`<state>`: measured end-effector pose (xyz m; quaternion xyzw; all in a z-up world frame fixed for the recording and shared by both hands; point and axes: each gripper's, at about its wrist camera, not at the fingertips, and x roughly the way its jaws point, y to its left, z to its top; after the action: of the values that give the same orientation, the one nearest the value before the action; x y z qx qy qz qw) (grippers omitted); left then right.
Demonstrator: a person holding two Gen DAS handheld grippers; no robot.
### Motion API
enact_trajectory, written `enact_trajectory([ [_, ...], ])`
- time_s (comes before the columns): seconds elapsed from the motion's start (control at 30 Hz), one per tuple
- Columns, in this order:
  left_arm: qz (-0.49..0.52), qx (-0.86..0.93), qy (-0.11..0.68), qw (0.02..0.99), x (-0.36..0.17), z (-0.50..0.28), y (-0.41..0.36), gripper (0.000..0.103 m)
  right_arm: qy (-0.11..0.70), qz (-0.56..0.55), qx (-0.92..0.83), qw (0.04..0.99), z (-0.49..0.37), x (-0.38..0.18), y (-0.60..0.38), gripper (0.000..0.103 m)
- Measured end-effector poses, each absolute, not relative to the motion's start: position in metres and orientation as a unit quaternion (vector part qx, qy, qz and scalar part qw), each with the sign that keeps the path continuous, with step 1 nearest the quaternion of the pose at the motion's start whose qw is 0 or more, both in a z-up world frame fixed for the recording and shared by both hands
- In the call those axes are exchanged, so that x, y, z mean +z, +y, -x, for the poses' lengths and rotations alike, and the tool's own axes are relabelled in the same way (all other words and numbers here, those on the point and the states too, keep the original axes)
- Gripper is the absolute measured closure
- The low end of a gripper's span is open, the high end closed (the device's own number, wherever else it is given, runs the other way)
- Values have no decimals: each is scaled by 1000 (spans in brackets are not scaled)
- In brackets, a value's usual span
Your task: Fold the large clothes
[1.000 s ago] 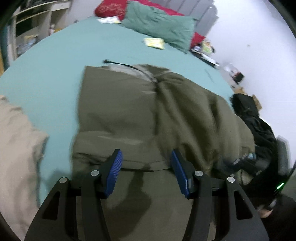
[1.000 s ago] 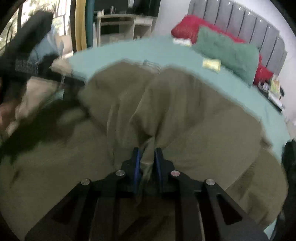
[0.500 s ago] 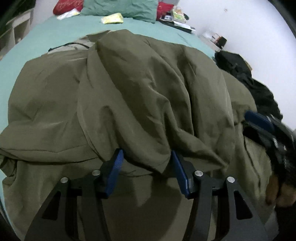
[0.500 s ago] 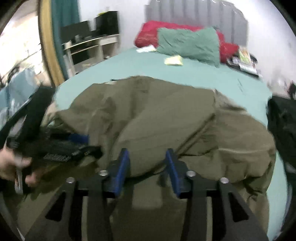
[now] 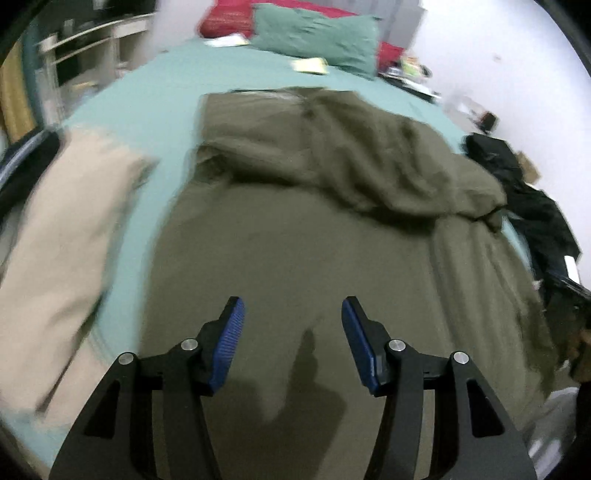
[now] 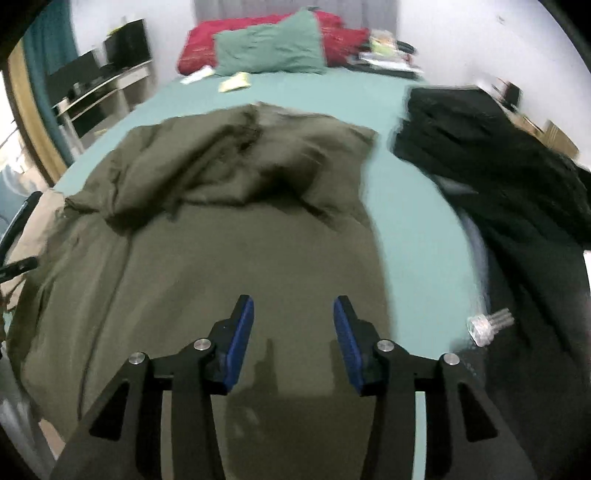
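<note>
A large olive-green garment (image 5: 295,236) lies on the teal bed, its far part folded over into a rumpled bunch, its near part flat. It also shows in the right wrist view (image 6: 240,240). My left gripper (image 5: 291,325) is open and empty above the flat near part. My right gripper (image 6: 293,321) is open and empty above the garment's near right part, close to its right edge.
A beige cloth (image 5: 62,236) lies left of the garment. A black garment (image 6: 498,166) lies on the right of the bed (image 6: 413,236). Green and red pillows (image 5: 314,29) sit at the headboard. A desk (image 6: 99,88) stands to the left.
The right gripper let go of the olive fabric and opened. Both grippers pulled back from the folded bunch and now hang over the flat near part. Both views are motion-blurred.
</note>
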<state>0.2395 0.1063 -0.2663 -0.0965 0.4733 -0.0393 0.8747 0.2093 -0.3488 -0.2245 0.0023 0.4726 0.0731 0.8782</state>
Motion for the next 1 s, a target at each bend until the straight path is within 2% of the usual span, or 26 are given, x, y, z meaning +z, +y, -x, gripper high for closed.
enact_trajectory([
  [0.13,112,14,496,861,-279,-192,134,45,506,-26,48,861,-169,-234,-384,46],
  [0.4,111,41,519,846,-289,-144,153,41,579,-70,32,812,-124,-274,-419,38],
  [0.5,96,47,501,859,-279,-134,153,35,605,-122,35,786,-118,-296,-431,38],
  [0.57,104,44,500,859,-281,-130,158,31,594,-135,39,792,-114,-298,-432,38],
  [0.73,163,13,553,817,-311,-126,161,31,589,-93,65,800,-103,-302,-408,37],
  [0.83,145,17,559,816,-311,-122,154,29,588,-59,72,803,-99,-306,-392,38],
  [0.87,138,21,562,815,-312,-121,151,29,587,-39,70,806,-98,-306,-384,40],
  [0.93,122,29,573,810,-314,-119,144,29,586,-29,83,805,-96,-307,-377,60],
  [0.97,111,35,582,805,-314,-117,138,29,585,-35,84,806,-95,-306,-377,62],
  [1.0,101,37,587,802,-315,-114,132,29,582,-40,85,808,-95,-306,-376,74],
])
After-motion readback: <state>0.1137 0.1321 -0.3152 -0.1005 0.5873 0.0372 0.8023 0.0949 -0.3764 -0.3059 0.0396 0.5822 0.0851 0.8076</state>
